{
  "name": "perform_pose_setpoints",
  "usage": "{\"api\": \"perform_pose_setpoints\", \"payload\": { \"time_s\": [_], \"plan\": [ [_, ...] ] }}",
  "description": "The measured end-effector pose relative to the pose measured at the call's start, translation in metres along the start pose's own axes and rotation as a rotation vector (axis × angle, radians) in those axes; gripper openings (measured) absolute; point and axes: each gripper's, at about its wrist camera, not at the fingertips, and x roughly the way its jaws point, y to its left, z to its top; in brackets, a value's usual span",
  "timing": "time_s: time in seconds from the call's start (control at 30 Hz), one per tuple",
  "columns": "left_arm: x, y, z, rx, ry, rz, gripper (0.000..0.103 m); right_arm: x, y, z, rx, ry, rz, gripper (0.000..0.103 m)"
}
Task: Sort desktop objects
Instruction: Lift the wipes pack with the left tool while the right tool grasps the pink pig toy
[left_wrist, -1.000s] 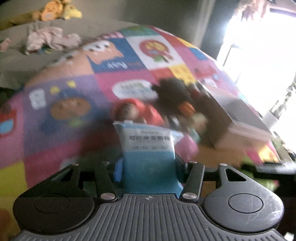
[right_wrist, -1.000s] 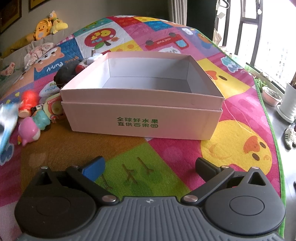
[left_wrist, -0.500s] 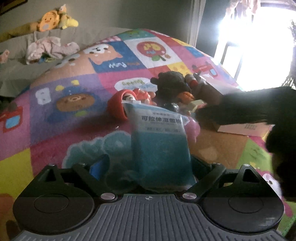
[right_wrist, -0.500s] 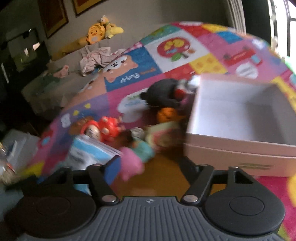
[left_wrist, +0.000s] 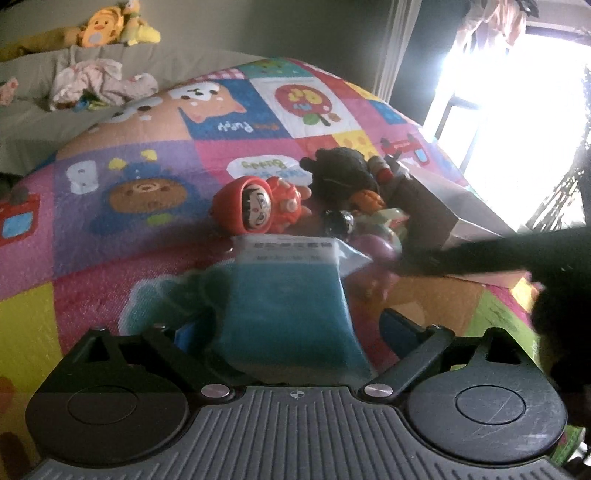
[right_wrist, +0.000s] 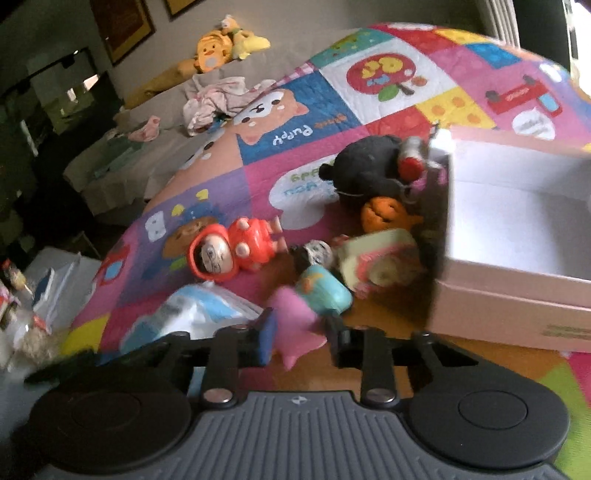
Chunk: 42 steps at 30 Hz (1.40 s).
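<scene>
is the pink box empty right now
Yes, the right wrist view shows the pink box with only bare white floor and walls inside, toys lying outside it.

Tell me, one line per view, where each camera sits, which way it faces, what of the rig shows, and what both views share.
Left wrist: on the left gripper, facing forward and down over the play mat; jaws opening, the blue packet lies between them; the dark right gripper crosses at right.
Right wrist: on the right gripper, facing down toward the toy pile beside the pink box; jaws closing around a pink toy.
Shared: red doll, black plush, packet, box.
</scene>
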Motion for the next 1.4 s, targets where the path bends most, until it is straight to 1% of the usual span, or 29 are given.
{"api": "perform_pose_setpoints", "payload": {
  "time_s": [0.03, 0.2, 0.23, 0.33, 0.4, 0.43, 0.47, 0.5, 0.53, 0.57, 0.63, 0.73, 0.77, 0.8, 0.83, 0.93, 1.0, 1.1, 1.17, 1.2, 1.27, 1.33, 1.4],
  "plan": [
    [0.000, 0.000, 0.000, 0.001, 0.001, 0.001, 0.099, -0.006, -0.006, -0.005, 0.003, 0.007, -0.010, 0.013],
    [0.001, -0.002, -0.001, 0.013, 0.001, 0.020, 0.099, -0.028, -0.043, -0.028, 0.066, 0.025, -0.116, 0.013],
    [0.001, -0.004, -0.001, 0.017, 0.001, 0.035, 0.099, -0.032, -0.047, -0.030, 0.066, 0.021, -0.121, 0.013],
    [0.002, -0.005, -0.001, 0.015, -0.002, 0.068, 0.099, -0.040, -0.047, -0.030, 0.043, -0.011, -0.093, 0.013],
    [0.001, -0.004, -0.001, 0.005, -0.008, 0.089, 0.099, -0.038, -0.038, -0.023, 0.023, -0.034, -0.062, 0.018],
    [0.001, -0.002, -0.001, -0.002, -0.010, 0.097, 0.099, -0.034, -0.032, -0.019, 0.014, -0.044, -0.046, 0.026],
    [0.000, -0.002, -0.001, -0.004, -0.010, 0.098, 0.099, -0.030, -0.027, -0.015, 0.007, -0.055, -0.032, 0.037],
    [0.000, -0.002, -0.001, -0.002, -0.008, 0.098, 0.099, -0.025, -0.022, -0.010, 0.005, -0.063, -0.018, 0.044],
    [0.001, -0.003, -0.001, 0.004, -0.006, 0.102, 0.099, -0.020, -0.017, -0.005, 0.013, -0.072, -0.005, 0.052],
    [0.001, -0.005, -0.001, 0.013, -0.003, 0.105, 0.099, -0.014, -0.013, 0.000, 0.026, -0.078, 0.008, 0.055],
    [0.002, -0.006, -0.001, 0.027, 0.004, 0.103, 0.099, 0.002, -0.006, 0.011, 0.052, -0.066, 0.031, 0.055],
    [0.003, -0.007, -0.001, 0.031, 0.008, 0.100, 0.100, 0.031, 0.000, 0.020, 0.082, 0.000, 0.037, 0.055],
    [0.003, -0.006, -0.001, 0.030, 0.008, 0.100, 0.100, 0.039, 0.001, 0.020, 0.081, 0.018, 0.033, 0.052],
    [0.003, -0.006, -0.001, 0.030, 0.008, 0.100, 0.100, 0.044, 0.001, 0.019, 0.075, 0.035, 0.031, 0.047],
    [0.003, -0.007, -0.001, 0.031, 0.008, 0.101, 0.100, 0.044, 0.002, 0.016, 0.063, 0.043, 0.037, 0.045],
    [0.003, -0.007, -0.001, 0.039, 0.011, 0.106, 0.100, 0.024, 0.002, 0.010, 0.035, 0.029, 0.040, 0.044],
    [0.003, -0.010, 0.000, 0.060, 0.015, 0.111, 0.100, -0.001, -0.002, 0.001, -0.006, -0.004, 0.025, 0.044],
    [0.005, -0.018, 0.002, 0.097, 0.018, 0.123, 0.099, -0.036, -0.019, -0.014, -0.028, -0.021, -0.005, 0.044],
    [0.010, -0.026, 0.003, 0.121, 0.034, 0.134, 0.094, -0.056, -0.036, -0.026, -0.009, -0.010, -0.037, 0.044],
    [0.012, -0.030, 0.004, 0.133, 0.042, 0.143, 0.088, -0.064, -0.045, -0.032, 0.005, -0.001, -0.051, 0.044],
    [0.017, -0.038, 0.002, 0.166, 0.061, 0.159, 0.080, -0.079, -0.062, -0.045, 0.039, 0.014, -0.089, 0.044],
    [0.018, -0.047, 0.001, 0.195, 0.067, 0.176, 0.063, -0.093, -0.078, -0.058, 0.074, 0.025, -0.121, 0.044],
    [0.016, -0.054, 0.001, 0.216, 0.078, 0.172, 0.060, -0.105, -0.090, -0.069, 0.108, 0.029, -0.143, 0.044]
  ]
}}
